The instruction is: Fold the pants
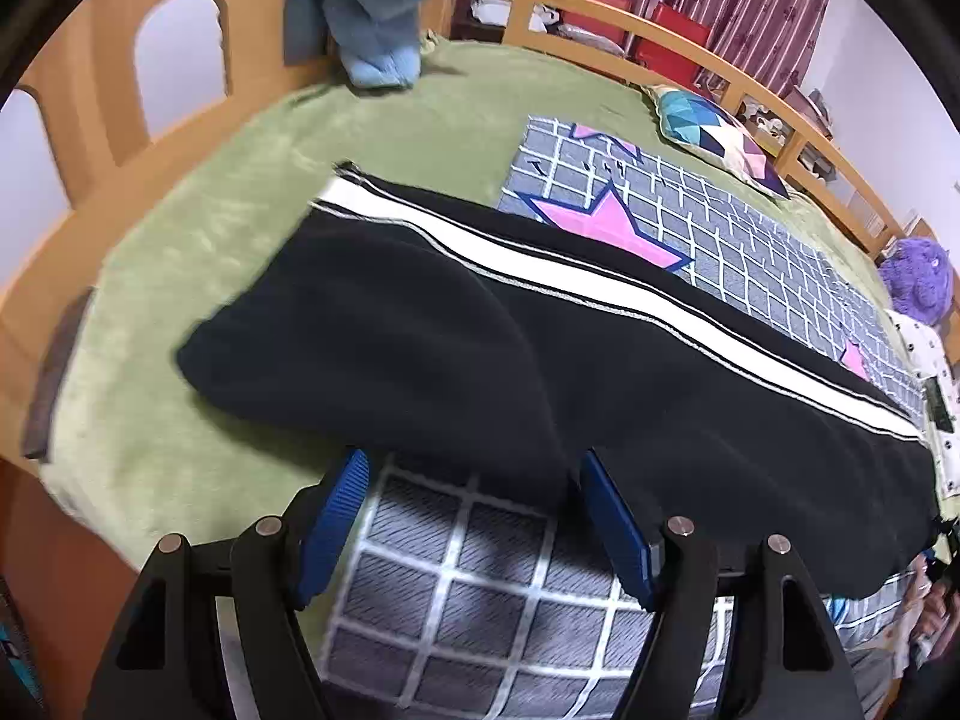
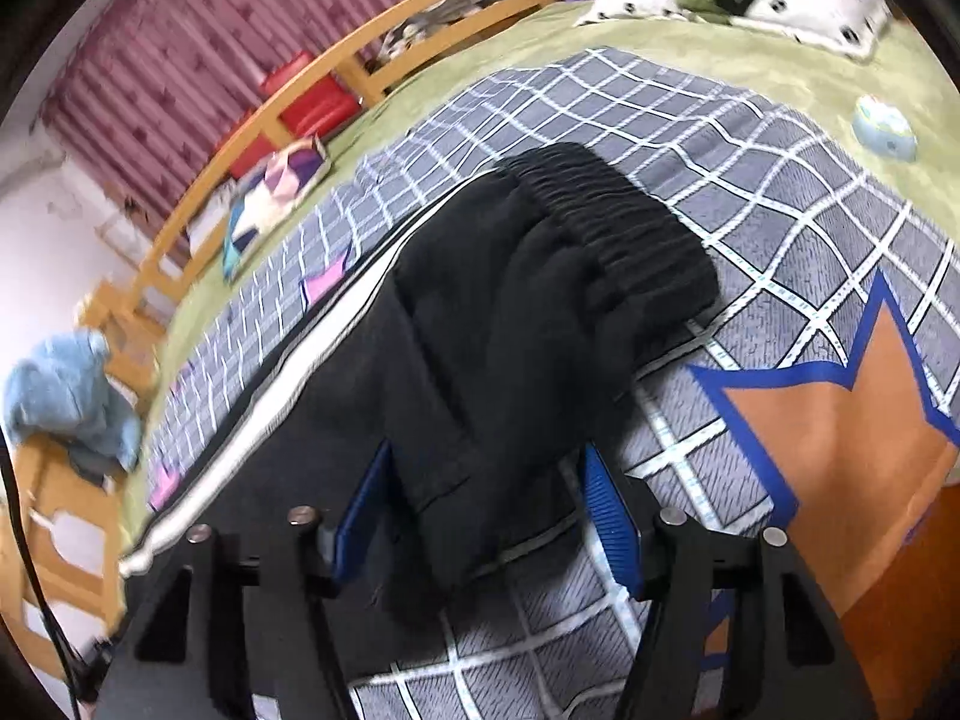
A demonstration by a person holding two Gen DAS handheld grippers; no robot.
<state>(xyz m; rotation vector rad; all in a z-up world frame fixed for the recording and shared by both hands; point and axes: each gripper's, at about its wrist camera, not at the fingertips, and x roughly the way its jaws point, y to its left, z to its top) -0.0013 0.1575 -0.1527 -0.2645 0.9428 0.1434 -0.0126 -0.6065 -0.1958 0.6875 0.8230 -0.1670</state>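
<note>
Lengthwise, the pants [image 1: 456, 324] are laid across the grid quilt [image 1: 750, 240] on the bed, with the long axis running left to right. In the left wrist view the cuffs [image 1: 336, 192] are seen at the far left, and the white stripe [image 1: 600, 276] marks the far long edge. In the right wrist view the ruched waistband [image 2: 612, 222] is seen at the far end, so the waist is judged nearer the right hand and the legs nearer the left.

The left gripper [image 1: 474, 525] is held with its jaws well apart and nothing is gripped; only the near hem of black cloth and the quilt are seen between the blue pads [image 1: 336, 516]. The right gripper [image 2: 489, 516] is likewise spread wide, with a fold of the pants lying loose between its pads [image 2: 609, 516] and not pinched.

One lengthwise fold appears done; the next move is judged to turn on bringing one end over toward the other along that axis.
</note>
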